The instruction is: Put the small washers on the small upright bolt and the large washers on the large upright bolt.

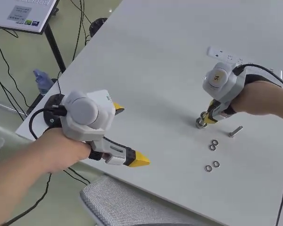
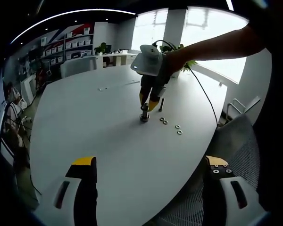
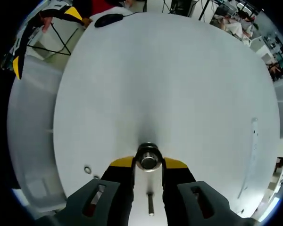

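The large bolt (image 1: 200, 123) stands upright on the white table (image 1: 155, 70). My right gripper (image 1: 206, 117) is shut on its upper part; in the right gripper view both yellow-tipped jaws press against the large bolt (image 3: 148, 160). The small bolt (image 1: 236, 131) lies on its side just right of it, seen also as the small bolt (image 3: 151, 203) between the jaws' bases. Several small washers (image 1: 212, 145) lie flat on the table in front, in two pairs. My left gripper (image 1: 129, 134) hovers open over the table's near left edge, holding nothing and well away from the bolts.
A white power strip (image 1: 224, 54) lies behind the right gripper. A grey mesh chair (image 1: 127, 205) stands under the near table edge. Cables and a bottle (image 1: 42, 81) sit on the floor to the left.
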### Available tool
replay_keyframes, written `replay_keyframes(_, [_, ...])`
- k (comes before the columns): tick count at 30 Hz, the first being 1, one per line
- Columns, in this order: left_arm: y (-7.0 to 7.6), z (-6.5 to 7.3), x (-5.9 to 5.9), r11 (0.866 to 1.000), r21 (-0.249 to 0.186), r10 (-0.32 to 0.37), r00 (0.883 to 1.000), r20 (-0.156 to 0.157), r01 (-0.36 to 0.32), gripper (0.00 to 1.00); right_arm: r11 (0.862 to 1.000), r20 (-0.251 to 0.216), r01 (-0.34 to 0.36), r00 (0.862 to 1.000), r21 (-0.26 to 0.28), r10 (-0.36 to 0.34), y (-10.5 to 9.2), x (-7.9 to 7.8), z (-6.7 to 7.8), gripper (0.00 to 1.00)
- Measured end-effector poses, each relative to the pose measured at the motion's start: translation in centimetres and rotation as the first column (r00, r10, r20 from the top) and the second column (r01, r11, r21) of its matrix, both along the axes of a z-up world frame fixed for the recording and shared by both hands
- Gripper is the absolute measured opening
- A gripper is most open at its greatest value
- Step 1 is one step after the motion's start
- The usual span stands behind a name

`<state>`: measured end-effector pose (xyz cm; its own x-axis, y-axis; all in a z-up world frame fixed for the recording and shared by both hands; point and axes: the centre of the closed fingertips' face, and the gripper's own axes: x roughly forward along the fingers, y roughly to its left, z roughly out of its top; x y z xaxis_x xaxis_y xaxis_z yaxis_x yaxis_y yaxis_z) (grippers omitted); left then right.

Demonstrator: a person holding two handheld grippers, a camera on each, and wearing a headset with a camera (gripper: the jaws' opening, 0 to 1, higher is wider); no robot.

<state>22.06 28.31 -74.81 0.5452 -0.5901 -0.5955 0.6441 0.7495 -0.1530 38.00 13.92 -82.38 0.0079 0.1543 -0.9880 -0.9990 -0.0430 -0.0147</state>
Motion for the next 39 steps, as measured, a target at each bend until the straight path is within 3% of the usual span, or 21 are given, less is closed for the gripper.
replay_keyframes(7, [0.0, -0.1, -0.2, 1.0, -0.004, 0.007, 1.0, -0.002, -0.007, 0.93, 1.0, 0.005, -0.004, 1.0, -0.006, 0.004, 0.1, 0.0, -0.8, 0.21])
replay_keyframes(15, [0.0, 0.5, 0.1, 0.999, -0.027, 0.017, 1.0, 0.018, -0.017, 0.94, 1.0, -0.004, 0.002, 1.0, -0.013, -0.002, 0.4, 0.5, -2.3, 0.21])
replay_keyframes(23, [0.3, 0.2, -0.1, 1.0, -0.017, 0.013, 1.0, 0.009, -0.013, 0.93, 1.0, 0.0, 0.009, 1.0, -0.016, -0.009, 0.4, 0.5, -3.1, 0.21])
replay_keyframes(39, [0.4, -0.2, -0.2, 1.0, -0.009, 0.012, 1.0, -0.001, -0.012, 0.92, 1.0, -0.006, -0.005, 1.0, -0.008, 0.004, 0.5, -0.1, -3.1, 0.23])
